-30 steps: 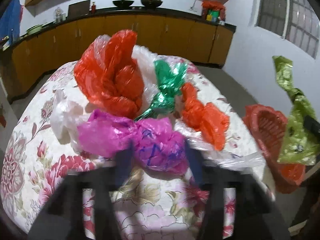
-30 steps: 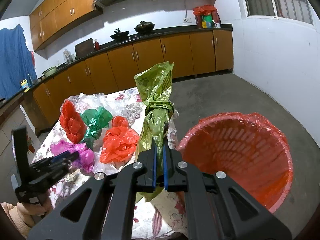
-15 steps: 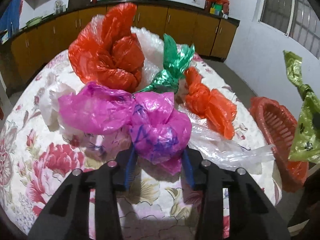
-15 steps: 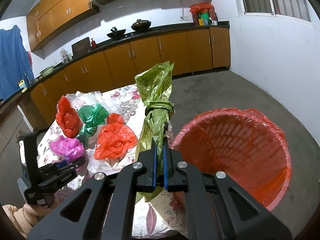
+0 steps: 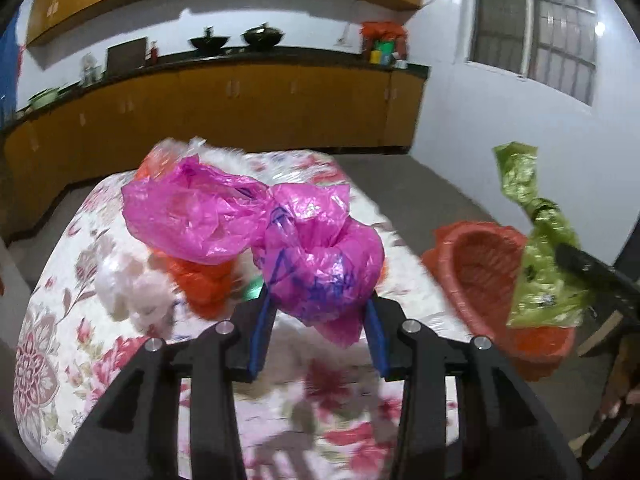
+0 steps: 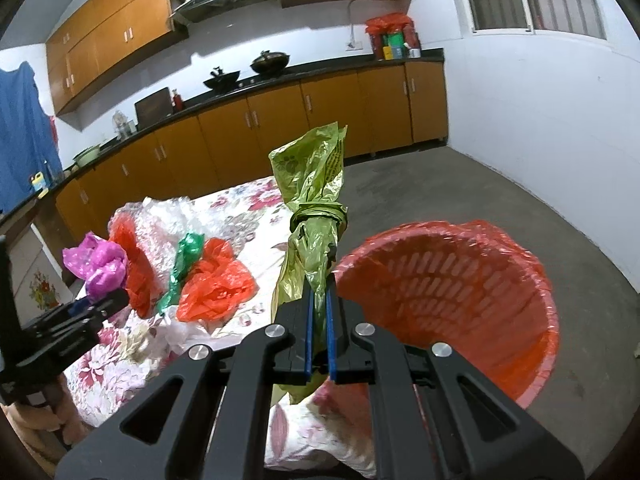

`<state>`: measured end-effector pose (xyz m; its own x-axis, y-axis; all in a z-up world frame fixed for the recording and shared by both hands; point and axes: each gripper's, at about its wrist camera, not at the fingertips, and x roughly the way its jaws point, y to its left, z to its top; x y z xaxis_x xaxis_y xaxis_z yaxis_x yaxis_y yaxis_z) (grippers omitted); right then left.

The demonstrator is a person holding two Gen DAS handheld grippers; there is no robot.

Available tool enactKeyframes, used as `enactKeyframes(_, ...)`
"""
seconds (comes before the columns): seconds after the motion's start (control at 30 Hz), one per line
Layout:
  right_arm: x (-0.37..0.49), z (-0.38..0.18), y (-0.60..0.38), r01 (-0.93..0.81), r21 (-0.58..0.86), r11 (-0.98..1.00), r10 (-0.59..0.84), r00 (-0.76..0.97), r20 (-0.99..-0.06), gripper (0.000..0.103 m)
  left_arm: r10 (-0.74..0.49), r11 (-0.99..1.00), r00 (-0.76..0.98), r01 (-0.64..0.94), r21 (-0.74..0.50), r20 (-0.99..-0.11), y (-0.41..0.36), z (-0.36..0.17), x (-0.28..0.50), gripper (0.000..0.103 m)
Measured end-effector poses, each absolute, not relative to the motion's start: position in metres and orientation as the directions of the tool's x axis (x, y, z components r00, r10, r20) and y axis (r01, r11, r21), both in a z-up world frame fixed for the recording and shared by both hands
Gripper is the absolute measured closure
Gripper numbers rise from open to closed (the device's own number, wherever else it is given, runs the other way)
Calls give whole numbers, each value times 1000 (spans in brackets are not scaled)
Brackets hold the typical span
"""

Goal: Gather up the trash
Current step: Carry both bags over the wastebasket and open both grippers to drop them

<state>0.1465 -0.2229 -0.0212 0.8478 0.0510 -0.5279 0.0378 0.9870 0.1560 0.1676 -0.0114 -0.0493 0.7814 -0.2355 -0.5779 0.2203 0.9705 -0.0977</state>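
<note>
My left gripper (image 5: 318, 320) is shut on a knotted pink plastic bag (image 5: 320, 264), lifted off the floral tablecloth (image 5: 80, 360); the same pink bag (image 6: 100, 264) shows at the left in the right wrist view. A tied green bag (image 6: 316, 224) stands up between the blue pads of my right gripper (image 6: 319, 320), which is shut on it beside the rim of the red basket (image 6: 460, 292). The green bag (image 5: 536, 264) hangs over the red basket (image 5: 480, 276) in the left wrist view. Two orange bags (image 6: 216, 284), a dark green one (image 6: 182, 268) and clear plastic lie on the table.
The red basket stands on the grey floor (image 6: 480, 184) off the table's right edge. Brown kitchen cabinets (image 6: 280, 128) with woks on the counter line the far wall. A white wall with a window (image 5: 532, 20) is at the right. A white crumpled bag (image 5: 132, 292) lies on the table.
My left gripper closed on the pink bag and raised it off the table. The right gripper with the green bag shifted slightly toward the basket.
</note>
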Motion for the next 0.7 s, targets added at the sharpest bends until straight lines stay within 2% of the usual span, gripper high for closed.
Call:
enactKeyframes(0.47, 123, -15, -285, 183, 192, 964, -63, 862, -502, 97, -492, 851, 685, 508, -131, -537, -130, -27, 163, 63)
enactKeyframes(0.7, 123, -20, -312, 235, 218, 947, -96, 856, -507, 97, -555, 800, 620, 579, -153, -554, -163, -35, 176, 63)
